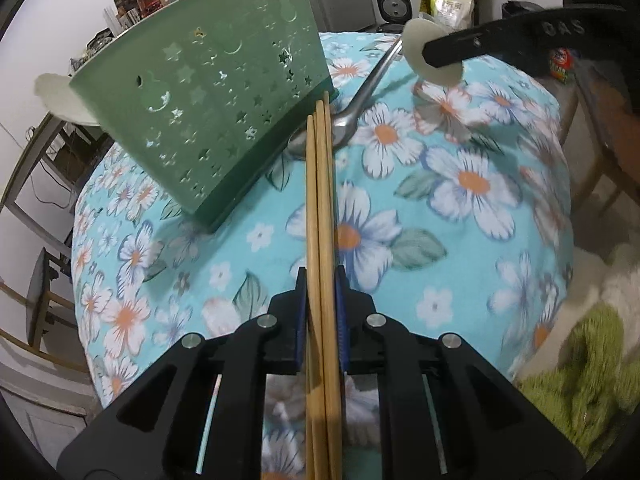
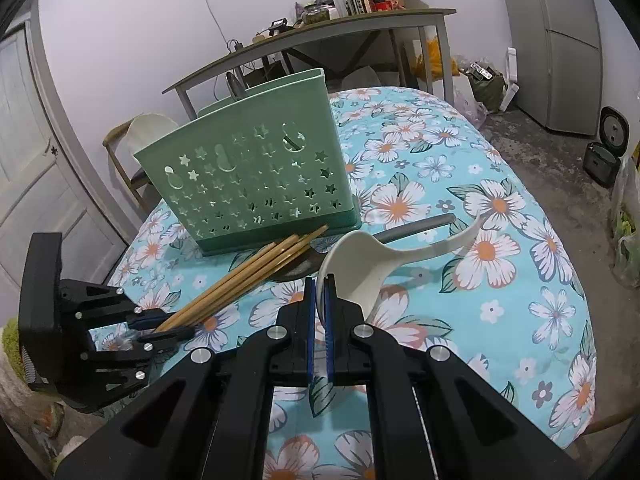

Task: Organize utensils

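Note:
My left gripper (image 1: 321, 292) is shut on a bundle of wooden chopsticks (image 1: 320, 184), whose tips reach the foot of the green star-punched utensil holder (image 1: 212, 112). A metal spoon (image 1: 360, 100) lies just beyond the tips. In the right wrist view, my right gripper (image 2: 320, 286) is shut on the rim of a white plastic ladle (image 2: 356, 268), held over the table. The left gripper (image 2: 164, 328) shows at the lower left with the chopsticks (image 2: 248, 276) slanting toward the holder (image 2: 256, 176). The grey-handled metal spoon (image 2: 416, 228) lies behind the ladle. A dark utensil (image 2: 234, 80) stands in the holder's rear compartment.
A round table with a turquoise floral cloth (image 2: 500, 300) bears everything. Behind it are a side table (image 2: 320, 28) loaded with bottles, a wooden chair (image 2: 148, 128), a grey fridge (image 2: 568, 40) and a rice cooker (image 2: 612, 128). Green fabric (image 1: 580, 360) lies off the table's edge.

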`<state>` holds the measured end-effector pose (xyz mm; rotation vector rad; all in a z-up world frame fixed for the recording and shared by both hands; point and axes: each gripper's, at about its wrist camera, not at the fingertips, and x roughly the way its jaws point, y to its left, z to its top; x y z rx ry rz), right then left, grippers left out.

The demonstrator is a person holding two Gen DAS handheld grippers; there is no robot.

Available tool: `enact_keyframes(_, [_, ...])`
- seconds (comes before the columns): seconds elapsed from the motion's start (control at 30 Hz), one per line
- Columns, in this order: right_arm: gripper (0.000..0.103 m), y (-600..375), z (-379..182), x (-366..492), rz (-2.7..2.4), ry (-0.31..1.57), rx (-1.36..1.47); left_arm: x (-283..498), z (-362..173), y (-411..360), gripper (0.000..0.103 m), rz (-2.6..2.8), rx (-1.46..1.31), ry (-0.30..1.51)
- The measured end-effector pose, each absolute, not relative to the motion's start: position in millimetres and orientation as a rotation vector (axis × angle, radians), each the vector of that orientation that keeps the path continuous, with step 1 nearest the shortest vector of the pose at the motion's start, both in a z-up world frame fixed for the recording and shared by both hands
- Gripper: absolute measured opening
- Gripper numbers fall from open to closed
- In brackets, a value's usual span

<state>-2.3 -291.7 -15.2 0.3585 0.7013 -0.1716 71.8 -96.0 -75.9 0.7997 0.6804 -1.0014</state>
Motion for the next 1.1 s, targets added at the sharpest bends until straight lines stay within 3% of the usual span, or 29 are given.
enact_keyframes(0.6, [0.004, -293.0, -13.6, -5.3, -0.159, 0.696, 0.368, 83.6, -75.9, -84.2, 0.015, -0.829, 0.998, 0.531])
enact_keyframes(0.73, [0.004, -292.6, -15.5, -3.8, -0.154, 0.702, 0.375, 102.0, -67.5, -79.4, 0.019, -0.797, 0.865, 0.618])
enact_keyframes(0.9, [0.004, -292.8, -15.9, -3.4, -0.147, 0.700, 0.378, 112.7, -47.4, -68.4, 0.041, -0.814, 0.645, 0.671])
enact_keyframes(1.1, [0.004, -294.6, -16.3, -4.6, -0.139, 0.692, 0.386, 114.1, -15.7, -61.2, 0.043, -0.858, 0.393, 0.653])
